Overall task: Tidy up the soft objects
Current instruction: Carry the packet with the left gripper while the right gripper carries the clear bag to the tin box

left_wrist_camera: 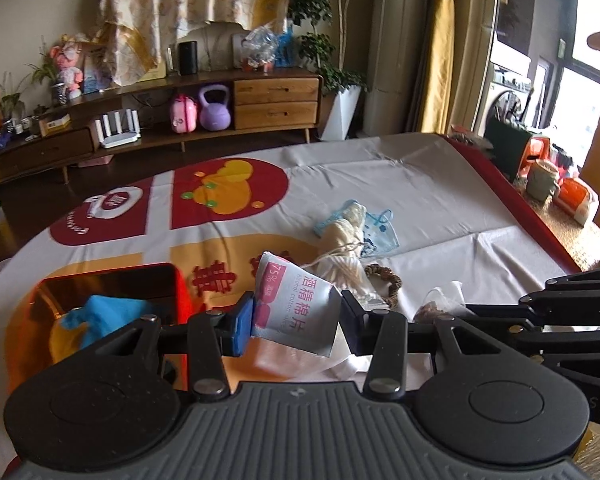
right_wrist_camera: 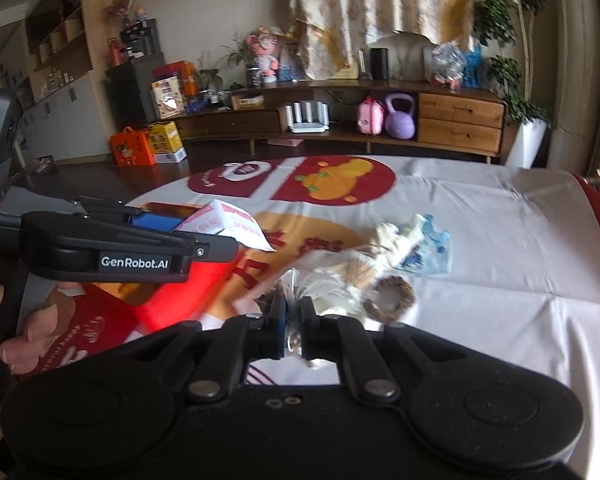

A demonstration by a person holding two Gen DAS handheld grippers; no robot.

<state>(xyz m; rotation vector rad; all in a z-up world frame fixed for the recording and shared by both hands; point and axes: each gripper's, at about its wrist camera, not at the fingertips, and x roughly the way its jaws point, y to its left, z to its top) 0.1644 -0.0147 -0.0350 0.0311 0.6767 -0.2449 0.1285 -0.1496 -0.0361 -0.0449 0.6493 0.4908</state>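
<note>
Cloth (left_wrist_camera: 440,184), white with red and orange prints, covers the whole tabletop, and its creases could snag anything we drag across it. At the near left corner stands a red box (left_wrist_camera: 112,280), open on top, with blue and yellow soft things already inside; its rim is the edge we must clear. We judge it the likely home for what we carry. In the middle lies the loose heap: a cream cloth bundle (left_wrist_camera: 350,226) on a blue mask (left_wrist_camera: 382,232), cotton swabs in a clear bag, and a woven ring (left_wrist_camera: 386,276) just beside them. Beyond the heap the cloth lies bare, giving room to swing. Our left gripper (left_wrist_camera: 296,316) pinches a flat alcohol wipe packet (left_wrist_camera: 296,300) by its lower edge; it looks light, limp and slick, so we would keep the hold deep. Our right gripper (right_wrist_camera: 292,330), pressed nearly together, nips a thin clear plastic bag (right_wrist_camera: 290,292), crinkly and slippery, with small dark contents we cannot make out.
</note>
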